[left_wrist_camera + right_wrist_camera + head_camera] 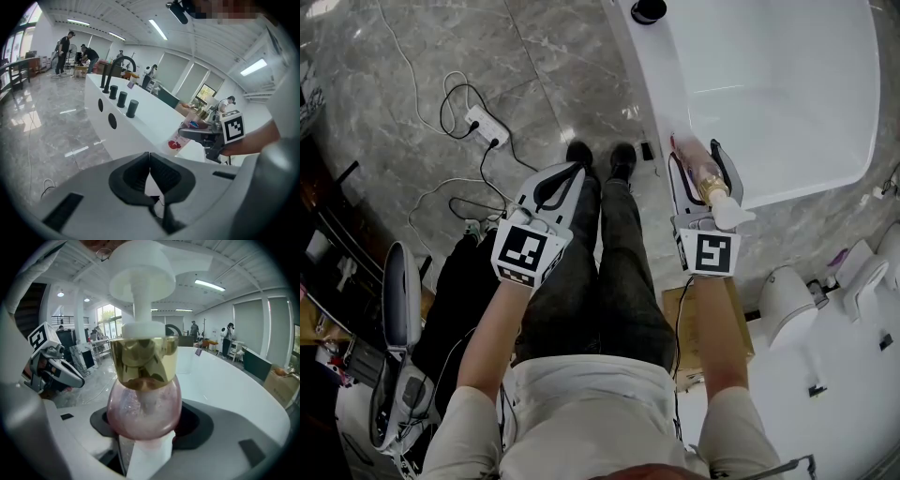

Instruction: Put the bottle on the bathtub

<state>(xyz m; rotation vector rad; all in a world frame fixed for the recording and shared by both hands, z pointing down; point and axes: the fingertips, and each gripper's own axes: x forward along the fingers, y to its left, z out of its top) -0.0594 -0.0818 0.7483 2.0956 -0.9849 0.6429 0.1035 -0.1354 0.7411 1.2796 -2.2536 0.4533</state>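
Note:
A pink bottle (697, 170) with a gold collar and a white pump head sits between the jaws of my right gripper (697, 156), which is shut on it. The pump end points back toward the person. The bottle hangs over the near rim of the white bathtub (769, 84). In the right gripper view the bottle (143, 401) fills the middle, with the tub (225, 385) behind it. My left gripper (566, 174) is held over the person's legs, shut and holding nothing; its pads (140, 173) meet. The left gripper view shows the bottle (180, 138) beside the tub wall (140, 126).
A power strip with cables (484, 122) lies on the marble floor. A black round fitting (649, 10) sits on the tub's far rim; a black faucet (117, 70) and knobs stand along it. A toilet (787, 300) and a cardboard box (673, 323) are at the right. People stand far off.

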